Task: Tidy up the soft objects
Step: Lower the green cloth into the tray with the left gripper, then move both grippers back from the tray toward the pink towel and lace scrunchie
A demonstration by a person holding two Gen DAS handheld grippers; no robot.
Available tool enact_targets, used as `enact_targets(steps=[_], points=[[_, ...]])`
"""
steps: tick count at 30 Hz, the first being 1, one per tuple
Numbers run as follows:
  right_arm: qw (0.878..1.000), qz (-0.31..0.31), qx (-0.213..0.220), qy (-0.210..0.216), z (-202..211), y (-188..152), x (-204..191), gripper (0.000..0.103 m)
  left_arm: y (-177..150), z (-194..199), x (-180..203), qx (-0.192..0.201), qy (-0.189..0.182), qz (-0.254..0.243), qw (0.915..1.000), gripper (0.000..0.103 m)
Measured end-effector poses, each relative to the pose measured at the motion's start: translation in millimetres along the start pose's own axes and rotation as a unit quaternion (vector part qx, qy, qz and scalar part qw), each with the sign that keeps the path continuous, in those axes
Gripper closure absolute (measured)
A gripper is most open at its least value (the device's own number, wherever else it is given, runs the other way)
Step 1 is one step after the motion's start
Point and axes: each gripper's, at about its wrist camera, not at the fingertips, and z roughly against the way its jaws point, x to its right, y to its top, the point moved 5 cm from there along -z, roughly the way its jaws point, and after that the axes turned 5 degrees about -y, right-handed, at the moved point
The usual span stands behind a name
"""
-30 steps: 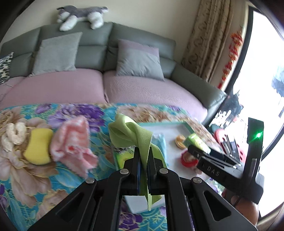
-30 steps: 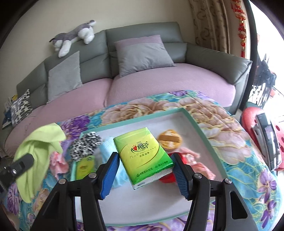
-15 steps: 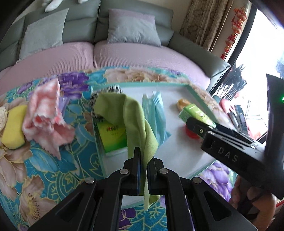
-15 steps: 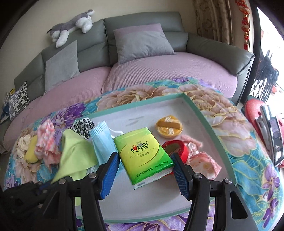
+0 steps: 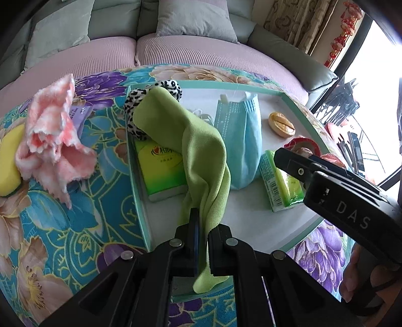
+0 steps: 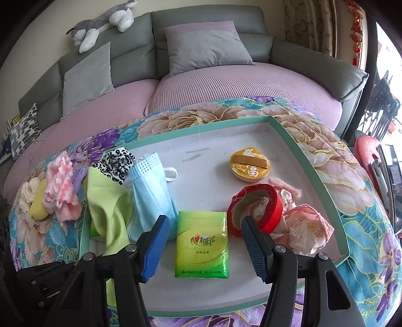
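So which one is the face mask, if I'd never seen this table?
Find the white tray with the teal rim on the flowery tablecloth. Near its left end, the mask lies between a lime cloth and a green tissue pack. It is the only pale blue, pleated thing, with white ear loops.

Grey sofa (image 6: 289, 52) with 2 cushions (image 6: 206, 47) (plush dog (image 6: 103, 21) on top).
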Motion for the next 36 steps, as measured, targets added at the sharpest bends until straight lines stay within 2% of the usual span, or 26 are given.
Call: enact_targets(steps=[7, 9, 11, 12, 19, 23, 27, 29, 32, 36], points=[[1.000, 0.003, 0.001, -0.003, 1, 1, -1, 0.039, 1, 0, 2, -0.007, 0.000, -0.007, 0.9999, 0.095], [1.000, 0.005, 0.002, -0.005, 3, 1, -2, 0.039, 4, 2, 3, -0.006, -0.002, -0.010, 0.9999, 0.088], [1.000, 0.008, 0.006, -0.010, 5, 2, -2, 0.039, 6, 8, 5, 0.001, -0.003, -0.014, 0.9999, 0.070], [1.000, 0.010, 0.008, -0.013, 7, 2, -3, 0.039, 7, 12, 6, 0.006, -0.004, -0.017, 0.9998, 0.067], [1.000, 0.012, 0.019, -0.018, 15, 6, -3, 0.039, 17, 44, 3, 0.044, -0.011, -0.015, 0.9988, 0.066], [0.999, 0.015, 0.022, -0.019, 17, 7, -4, 0.039, 22, 62, -7, 0.068, -0.005, -0.002, 0.9977, 0.059], [0.999, 0.019, 0.025, -0.022, 19, 8, -5, 0.037, 27, 82, -33, 0.100, 0.019, 0.034, 0.9943, 0.053], [0.999, 0.021, 0.026, -0.024, 19, 8, -7, 0.029, 28, 90, -48, 0.113, 0.032, 0.059, 0.9913, 0.046], [0.999, 0.028, 0.027, -0.027, 20, 8, -9, 0.027, 27, 95, -74, 0.123, 0.066, 0.110, 0.9841, 0.037], [0.998, 0.041, 0.033, -0.028, 22, 9, -16, 0.021, 21, 95, -99, 0.121, 0.081, 0.161, 0.9762, 0.036]])
